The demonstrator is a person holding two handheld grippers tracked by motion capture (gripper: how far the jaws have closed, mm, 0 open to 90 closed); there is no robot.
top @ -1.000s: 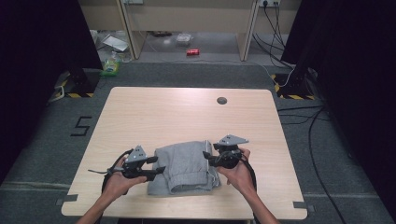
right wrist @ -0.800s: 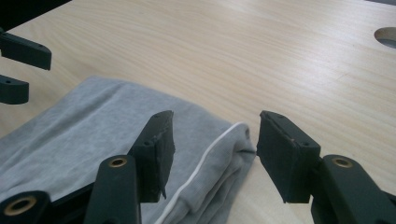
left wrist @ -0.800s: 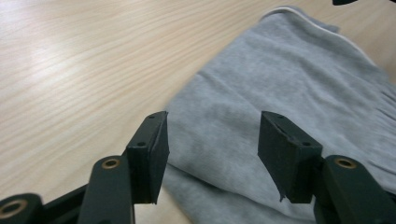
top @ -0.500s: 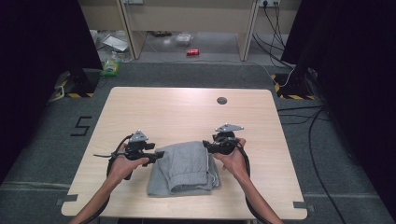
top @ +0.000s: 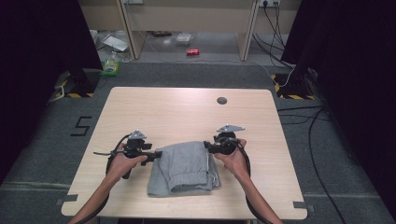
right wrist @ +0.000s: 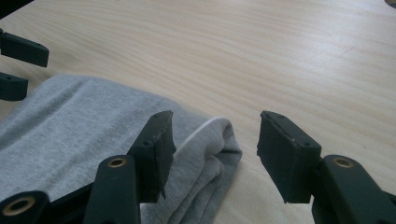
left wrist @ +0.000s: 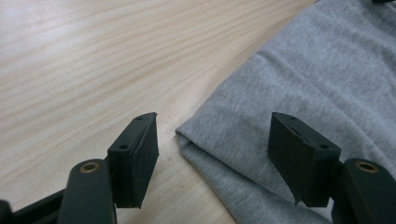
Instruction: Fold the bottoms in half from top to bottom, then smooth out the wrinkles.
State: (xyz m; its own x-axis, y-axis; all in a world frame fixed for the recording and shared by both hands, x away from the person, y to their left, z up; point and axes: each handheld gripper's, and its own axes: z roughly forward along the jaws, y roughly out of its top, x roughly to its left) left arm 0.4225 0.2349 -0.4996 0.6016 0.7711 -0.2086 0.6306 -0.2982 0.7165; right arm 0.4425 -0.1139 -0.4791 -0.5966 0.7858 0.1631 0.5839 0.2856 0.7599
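Note:
A folded grey cloth (top: 184,170) lies on the wooden table (top: 187,116), near its front edge. My left gripper (top: 158,154) sits at the cloth's far left corner. In the left gripper view its jaws (left wrist: 212,123) stand wide and have just been opening. The cloth's corner (left wrist: 224,126) lies between them, untouched by the pads. My right gripper (top: 207,147) is at the far right corner. Its jaws (right wrist: 215,119) are open around the rolled cloth edge (right wrist: 210,154), where a white seam shows. The left gripper's jaw tips (right wrist: 18,65) show across the cloth.
A small dark round spot (top: 222,100) marks the table's far side. Bare wood stretches beyond the cloth and to both sides. On the floor behind lie a red can (top: 192,52), a green bottle (top: 111,67) and cables (top: 299,116).
Both hands have moved apart, off the cloth's far edge, to its corners. The left jaws stand wider than before. The cloth now lies flat and spread a little wider.

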